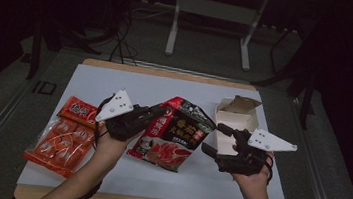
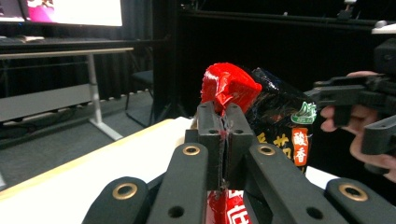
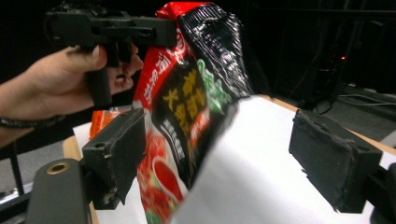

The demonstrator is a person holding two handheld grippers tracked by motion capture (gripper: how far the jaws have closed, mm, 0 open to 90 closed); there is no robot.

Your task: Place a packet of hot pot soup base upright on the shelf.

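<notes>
A red and black sauce packet (image 1: 175, 134) (image 3: 187, 102) hangs lifted over the middle of the white table cover (image 1: 141, 83). My left gripper (image 1: 159, 110) (image 2: 224, 126) is shut on the packet's crumpled red top edge (image 2: 229, 84). My right gripper (image 1: 215, 139) (image 3: 224, 156) stands open just right of the packet. In the right gripper view the packet's lower part hangs between the wide-apart pads, close to the left pad (image 3: 116, 154), and the pads do not press on it. That view also has the left gripper (image 3: 163, 32) at the packet's top.
An open white cardboard box (image 1: 235, 119) stands behind my right gripper. Two orange snack packets (image 1: 59, 141) (image 1: 78, 111) lie at the left of the table. Table legs and cables stand on the dark floor beyond the far edge.
</notes>
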